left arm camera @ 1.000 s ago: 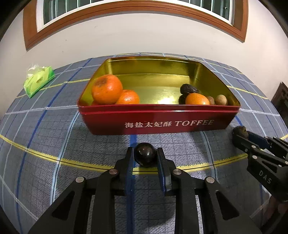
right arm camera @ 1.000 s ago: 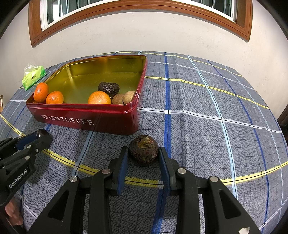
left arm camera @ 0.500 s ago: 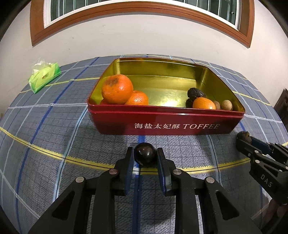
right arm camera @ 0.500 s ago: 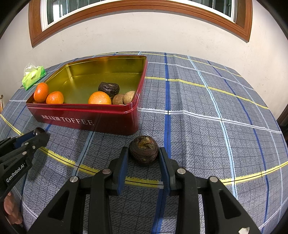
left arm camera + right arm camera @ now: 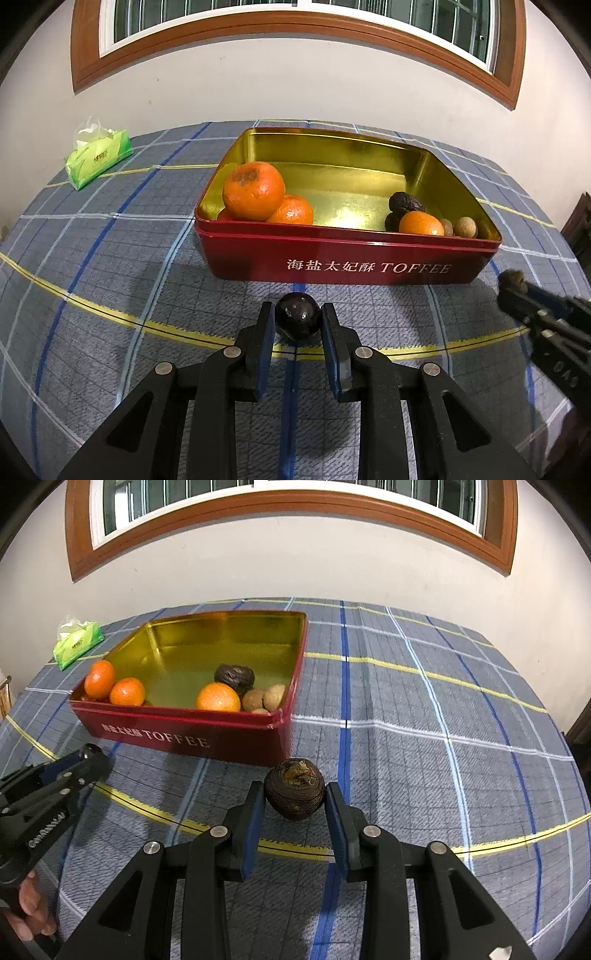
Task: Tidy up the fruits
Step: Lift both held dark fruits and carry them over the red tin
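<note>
A red toffee tin [image 5: 369,266] with a gold inside stands on the checked tablecloth; it also shows in the right wrist view [image 5: 177,734]. It holds oranges [image 5: 254,191], a dark wrinkled fruit [image 5: 406,203] and small brown nuts [image 5: 464,226]. My left gripper [image 5: 297,320] is shut on a shiny dark round fruit [image 5: 297,320] in front of the tin. My right gripper [image 5: 294,794] is shut on a brown wrinkled fruit [image 5: 294,794] by the tin's right front corner.
A green tissue pack [image 5: 99,158] lies at the far left of the table. A wall with a wood-framed window runs behind the table. The right gripper shows at the right edge of the left wrist view [image 5: 546,325].
Both grippers have risen with their fruits still held. The tin now appears lower and farther in both views. The left view has swung left, so the tin sits more to the right.
</note>
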`<act>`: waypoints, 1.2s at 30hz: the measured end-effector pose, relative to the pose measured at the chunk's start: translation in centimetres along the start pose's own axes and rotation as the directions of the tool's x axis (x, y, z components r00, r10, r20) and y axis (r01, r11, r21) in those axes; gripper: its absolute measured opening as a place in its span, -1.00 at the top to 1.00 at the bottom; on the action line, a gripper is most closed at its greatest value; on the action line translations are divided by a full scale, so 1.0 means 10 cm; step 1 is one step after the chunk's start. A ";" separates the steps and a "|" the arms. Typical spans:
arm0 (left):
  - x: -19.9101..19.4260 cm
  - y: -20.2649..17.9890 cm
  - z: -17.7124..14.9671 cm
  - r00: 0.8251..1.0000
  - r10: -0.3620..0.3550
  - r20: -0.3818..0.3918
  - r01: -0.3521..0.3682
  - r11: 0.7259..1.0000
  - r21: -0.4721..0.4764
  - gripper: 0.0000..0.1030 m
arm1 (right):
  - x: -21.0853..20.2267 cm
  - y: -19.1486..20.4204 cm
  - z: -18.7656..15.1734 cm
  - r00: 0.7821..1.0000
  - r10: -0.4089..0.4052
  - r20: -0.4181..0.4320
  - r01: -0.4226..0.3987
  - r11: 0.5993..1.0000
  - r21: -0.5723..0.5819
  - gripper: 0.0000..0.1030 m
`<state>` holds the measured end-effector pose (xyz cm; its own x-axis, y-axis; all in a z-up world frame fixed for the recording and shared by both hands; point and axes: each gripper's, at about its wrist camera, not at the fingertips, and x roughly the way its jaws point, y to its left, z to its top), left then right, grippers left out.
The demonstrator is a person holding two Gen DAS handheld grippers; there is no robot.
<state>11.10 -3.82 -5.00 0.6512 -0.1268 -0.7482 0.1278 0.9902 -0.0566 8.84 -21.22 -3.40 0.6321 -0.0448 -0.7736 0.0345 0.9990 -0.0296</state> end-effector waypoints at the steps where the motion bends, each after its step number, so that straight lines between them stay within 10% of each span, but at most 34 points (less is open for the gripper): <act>1: -0.01 0.01 0.00 1.000 -0.002 -0.003 0.002 1.000 0.002 0.50 | -0.03 0.00 0.01 1.000 0.004 0.003 -0.004 1.000 0.001 0.41; 36: 0.00 0.05 0.77 0.998 -0.059 0.018 0.059 0.997 0.040 0.50 | 0.11 0.33 0.65 0.997 0.081 0.005 -0.080 0.994 -0.076 0.40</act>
<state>16.95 -3.77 0.02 0.6557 -0.1865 -0.7316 0.1958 0.9779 -0.0738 14.67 -18.05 -0.18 0.6364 0.0360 -0.7705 -0.0749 0.9971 -0.0153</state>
